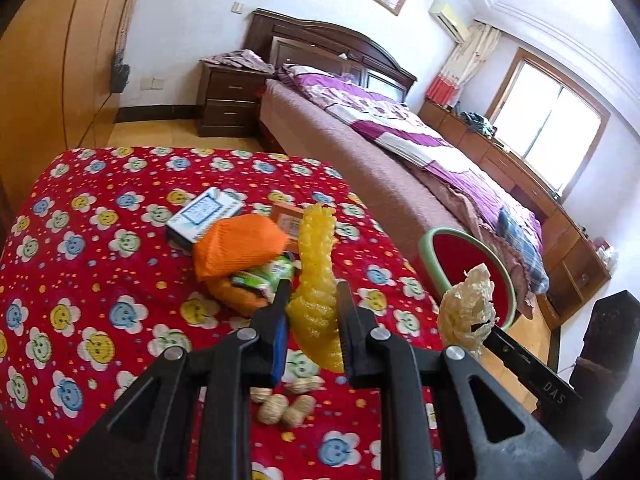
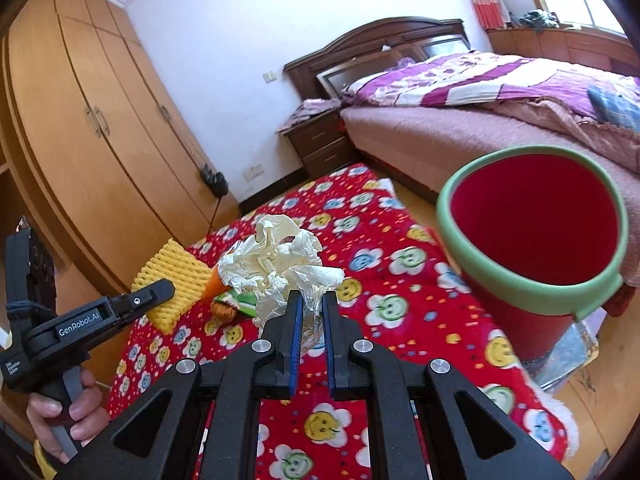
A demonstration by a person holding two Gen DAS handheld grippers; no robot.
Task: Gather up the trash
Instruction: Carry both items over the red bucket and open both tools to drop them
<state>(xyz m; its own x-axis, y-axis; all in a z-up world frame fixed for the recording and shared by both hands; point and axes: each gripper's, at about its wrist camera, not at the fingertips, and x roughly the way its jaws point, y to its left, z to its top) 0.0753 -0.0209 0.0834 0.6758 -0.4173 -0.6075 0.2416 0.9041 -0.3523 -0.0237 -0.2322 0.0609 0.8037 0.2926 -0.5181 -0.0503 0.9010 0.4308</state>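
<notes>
My left gripper is shut on a yellow foam fruit net, held above the red flowered tablecloth. My right gripper is shut on a crumpled ball of white paper, also lifted off the cloth. That paper ball shows at the right of the left wrist view, in front of the bin. The red bin with a green rim stands to the right of the table, its mouth open. In the right wrist view the left gripper and its yellow net are at the left.
On the cloth lie an orange foam net, a green wrapper, a white and blue box, an orange box and several peanuts. A bed, a nightstand and a wardrobe surround the table.
</notes>
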